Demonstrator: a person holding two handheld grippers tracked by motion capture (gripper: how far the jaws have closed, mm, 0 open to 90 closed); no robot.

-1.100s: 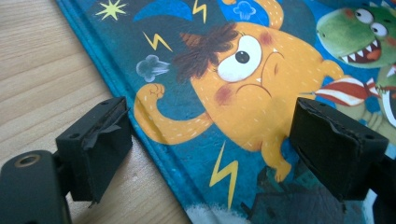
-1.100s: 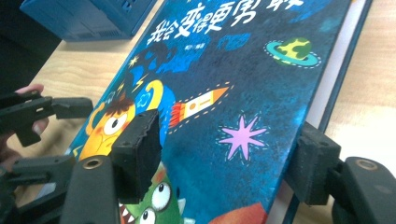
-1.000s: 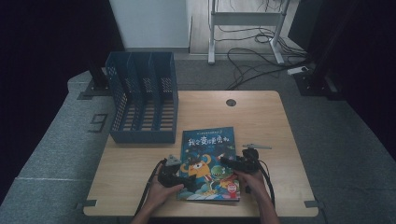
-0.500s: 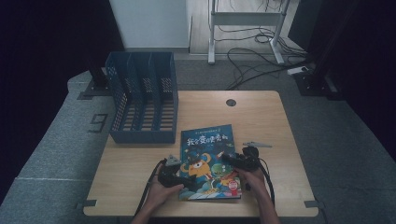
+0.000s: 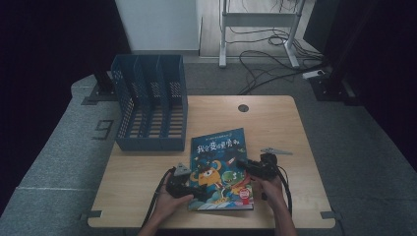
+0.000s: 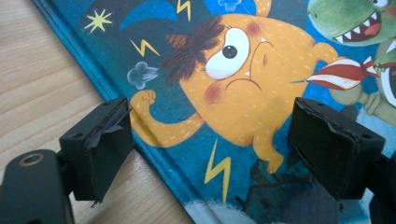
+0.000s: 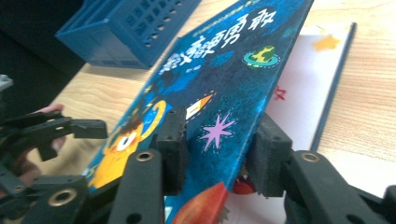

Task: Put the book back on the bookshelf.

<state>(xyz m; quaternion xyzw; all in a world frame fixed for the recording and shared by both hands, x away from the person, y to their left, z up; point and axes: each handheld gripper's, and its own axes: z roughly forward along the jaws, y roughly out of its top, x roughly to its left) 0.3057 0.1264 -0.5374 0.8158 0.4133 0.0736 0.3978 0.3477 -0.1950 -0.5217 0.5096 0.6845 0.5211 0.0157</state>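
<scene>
A picture book (image 5: 219, 167) with a blue cover and an orange monster lies near the table's front edge. My right gripper (image 5: 244, 165) is shut on the cover's right edge. In the right gripper view its jaws (image 7: 219, 149) clamp the cover (image 7: 229, 60), which is tilted up off a white inner page (image 7: 308, 84). My left gripper (image 5: 197, 189) sits at the book's left edge. It is open (image 6: 212, 149): one jaw is by the spine over the wood, the other is over the cover (image 6: 243, 60). Nothing is between its jaws.
A blue slotted file rack (image 5: 150, 108) stands at the back left of the wooden table (image 5: 275, 123), just beyond the book. A round cable hole (image 5: 243, 107) sits at the table's far middle. Cables and a desk frame lie on the floor behind.
The right gripper has shifted slightly left on the cover's edge, and the cover stands a little higher. The left gripper has barely moved.
</scene>
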